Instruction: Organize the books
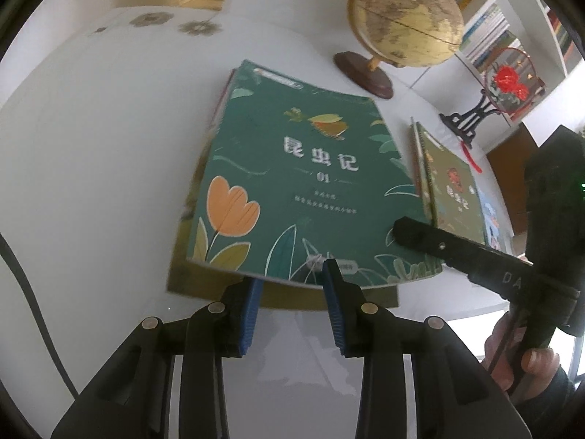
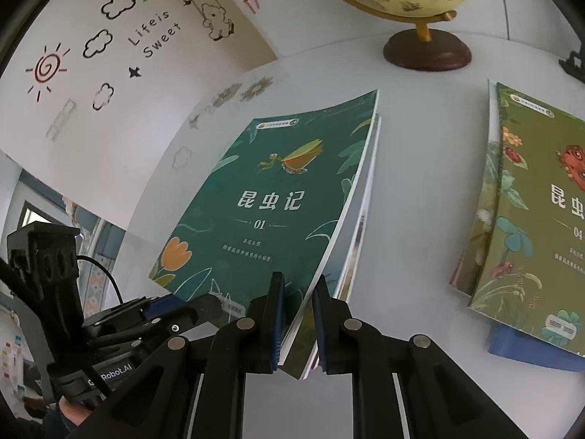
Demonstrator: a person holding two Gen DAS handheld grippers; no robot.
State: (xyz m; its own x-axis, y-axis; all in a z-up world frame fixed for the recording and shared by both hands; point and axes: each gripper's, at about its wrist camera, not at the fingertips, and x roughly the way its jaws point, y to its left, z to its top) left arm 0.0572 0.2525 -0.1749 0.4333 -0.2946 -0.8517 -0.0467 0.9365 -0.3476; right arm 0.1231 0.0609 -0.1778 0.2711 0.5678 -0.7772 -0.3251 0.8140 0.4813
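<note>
The right gripper (image 2: 298, 323) clamps the green book's (image 2: 267, 201) corner to steady it on the stack. The left gripper (image 1: 292, 307) stands narrowly parted, apparently released. A second pile (image 2: 541, 219) lies at three o'clock.

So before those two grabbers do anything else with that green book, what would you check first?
1. Right gripper clamped on the green book's near corner: ok.
2. Left gripper gripping the book's near edge: not ok, its pads stand apart.
3. Green book squared with the books beneath: not ok, lower covers peek out.
4. Globe clear of the book: ok, it stands apart behind.
5. Olive book out of the way: ok, a gap of table separates them.
</note>
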